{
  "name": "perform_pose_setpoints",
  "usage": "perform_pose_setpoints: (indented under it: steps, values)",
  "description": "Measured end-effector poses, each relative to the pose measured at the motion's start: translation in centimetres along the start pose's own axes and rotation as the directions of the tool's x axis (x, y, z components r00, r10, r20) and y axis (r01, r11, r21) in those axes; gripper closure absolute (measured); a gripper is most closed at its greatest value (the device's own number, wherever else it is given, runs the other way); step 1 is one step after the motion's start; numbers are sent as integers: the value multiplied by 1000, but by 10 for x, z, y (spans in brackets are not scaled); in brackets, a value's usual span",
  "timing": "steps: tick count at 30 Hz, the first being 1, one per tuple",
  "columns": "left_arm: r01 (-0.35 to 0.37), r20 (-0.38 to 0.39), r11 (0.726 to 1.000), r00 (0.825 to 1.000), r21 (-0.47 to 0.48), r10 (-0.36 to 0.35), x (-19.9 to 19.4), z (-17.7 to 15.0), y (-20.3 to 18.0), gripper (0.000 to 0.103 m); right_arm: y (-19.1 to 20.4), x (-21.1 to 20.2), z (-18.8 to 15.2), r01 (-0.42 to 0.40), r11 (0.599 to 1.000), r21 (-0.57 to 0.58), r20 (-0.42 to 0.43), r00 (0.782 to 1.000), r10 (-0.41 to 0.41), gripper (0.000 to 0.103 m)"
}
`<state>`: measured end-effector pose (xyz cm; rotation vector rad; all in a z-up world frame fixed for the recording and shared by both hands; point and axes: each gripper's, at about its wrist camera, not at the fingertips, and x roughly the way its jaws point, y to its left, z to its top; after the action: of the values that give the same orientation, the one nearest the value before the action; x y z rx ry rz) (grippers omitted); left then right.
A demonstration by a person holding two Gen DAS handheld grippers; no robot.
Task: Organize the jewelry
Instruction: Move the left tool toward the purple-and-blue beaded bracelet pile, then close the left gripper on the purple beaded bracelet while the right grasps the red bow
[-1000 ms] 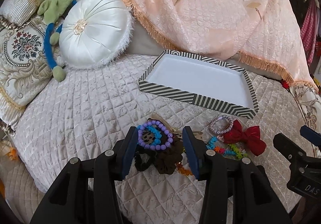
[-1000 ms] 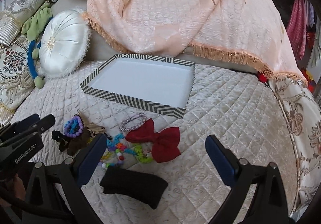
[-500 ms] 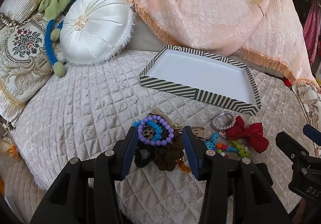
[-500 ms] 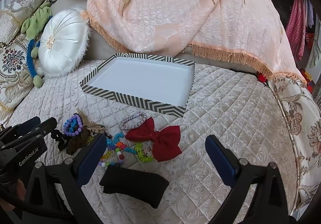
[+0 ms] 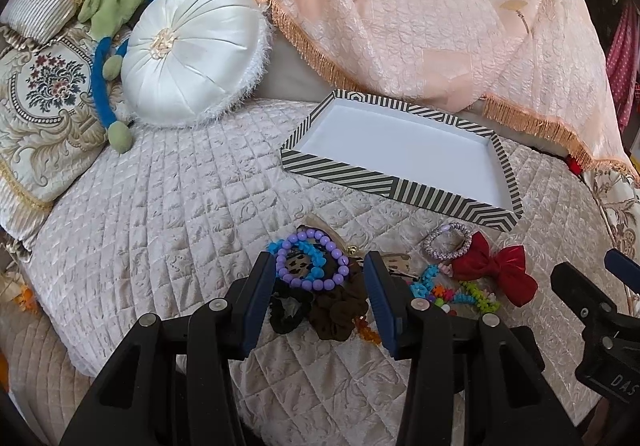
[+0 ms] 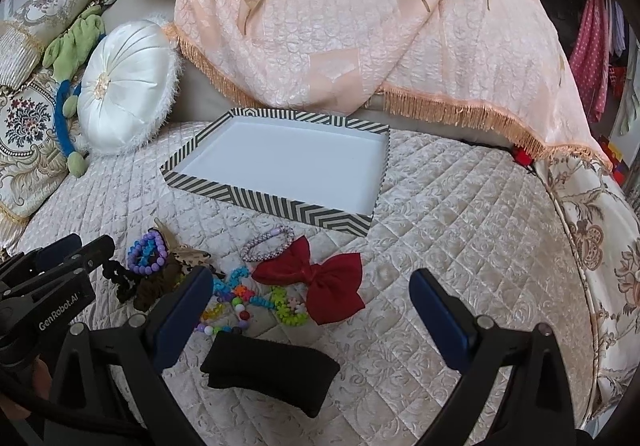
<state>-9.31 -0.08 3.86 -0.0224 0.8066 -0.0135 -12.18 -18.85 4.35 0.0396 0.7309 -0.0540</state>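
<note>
A pile of jewelry lies on the quilted bed in front of a striped tray (image 5: 344, 170) (image 6: 264, 200) with a bare white floor. My left gripper (image 5: 320, 274) is open over a purple bead bracelet (image 5: 312, 266) (image 6: 147, 257), with dark scrunchies (image 5: 336, 310) between its fingers. A red bow (image 5: 496, 266) (image 6: 320, 278), a lilac bracelet (image 5: 446, 246) (image 6: 266, 243) and a colourful bead chain (image 5: 452, 292) (image 6: 248, 298) lie to the right. My right gripper (image 6: 312, 286) is open wide above the bow and a black pouch (image 6: 268, 366).
A round white cushion (image 5: 192, 50) (image 6: 126, 86), a green and blue soft toy (image 5: 108, 58) and patterned pillows (image 5: 36, 106) lie at the back left. A peach fringed blanket (image 5: 432, 18) (image 6: 360, 18) hangs behind the tray. The bed edge curves away on the right.
My left gripper has drawn back and risen slightly, so the purple bracelet sits a little further ahead of its fingertips. The right gripper has barely moved. No object has moved.
</note>
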Motion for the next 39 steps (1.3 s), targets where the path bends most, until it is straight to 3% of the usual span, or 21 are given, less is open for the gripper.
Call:
perform_pose_setpoints:
  steps: [25,30,39]
  values:
    - [13,-42,1000,999,-12,-14,11,1,15,67,-13,6,-3,17,1000,10,-35,999,-17,3]
    - [53,-78,998,995,-44,-56,17,9,36,67,-25,13,-2,23,1000,20,-46,999,-22,3]
    - [120,-145,982,979,-143,-141,38,21,61,63,-43,33,0,-46,999,-3,-92,995,45,3]
